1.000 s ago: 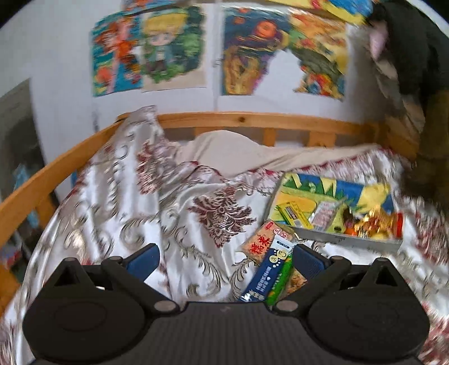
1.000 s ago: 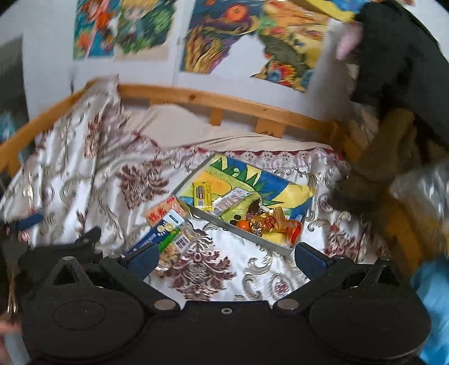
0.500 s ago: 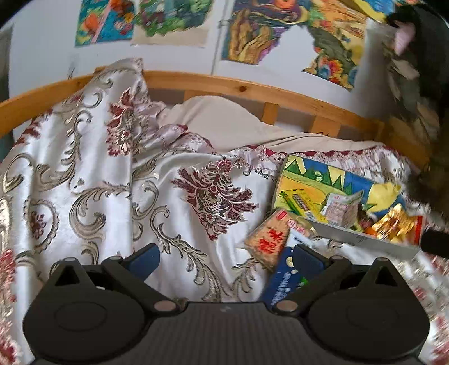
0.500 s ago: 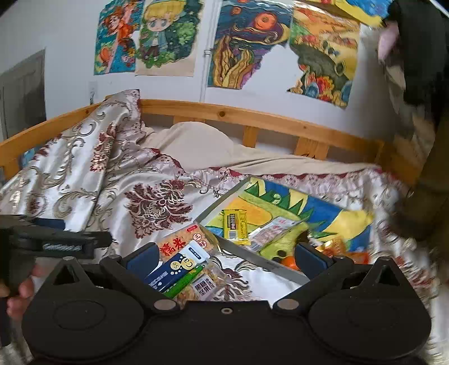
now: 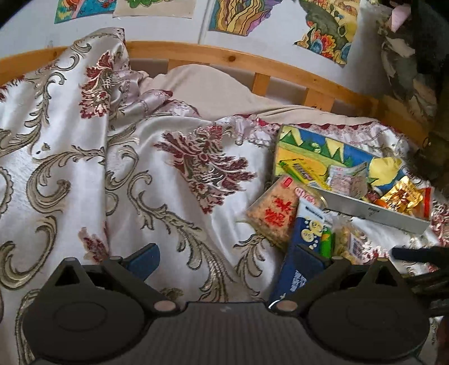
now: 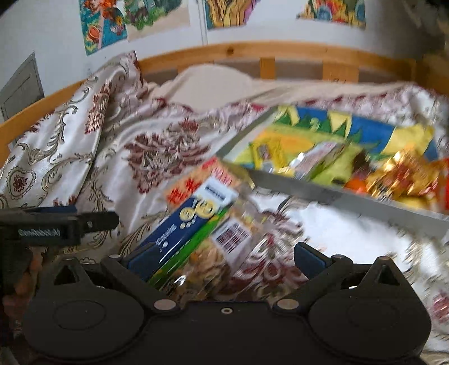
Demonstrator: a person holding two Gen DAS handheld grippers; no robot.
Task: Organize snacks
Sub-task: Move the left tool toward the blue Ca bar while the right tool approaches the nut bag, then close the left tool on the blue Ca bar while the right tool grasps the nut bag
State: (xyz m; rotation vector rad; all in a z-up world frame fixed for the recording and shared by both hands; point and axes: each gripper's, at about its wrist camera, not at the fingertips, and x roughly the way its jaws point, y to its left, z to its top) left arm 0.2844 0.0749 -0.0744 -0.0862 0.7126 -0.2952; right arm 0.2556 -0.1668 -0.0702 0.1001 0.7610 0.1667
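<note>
Four packets, we judge, are left outside the tray (image 5: 376,214), just beside its near wall: rice cracker (image 5: 273,214), blue pack (image 5: 307,241), green stick (image 5: 326,244), nut bag (image 5: 349,243). Several snacks already lie inside. Our left gripper (image 5: 224,259) and right gripper (image 6: 224,259) gape wide, holding nothing.

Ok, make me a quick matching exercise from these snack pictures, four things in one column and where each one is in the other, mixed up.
Things:
1. blue packet
2. gold wrappers
3. rice cracker pack with red characters
4. posters

Places:
A. on the wall above the bed rail
B. in the tray's right end
C. on the bedspread, left of the blue packet
D. on the bedspread, beside the left gripper's right finger

Pairs: 1-D, 2-B, 3-C, 4-A
</note>
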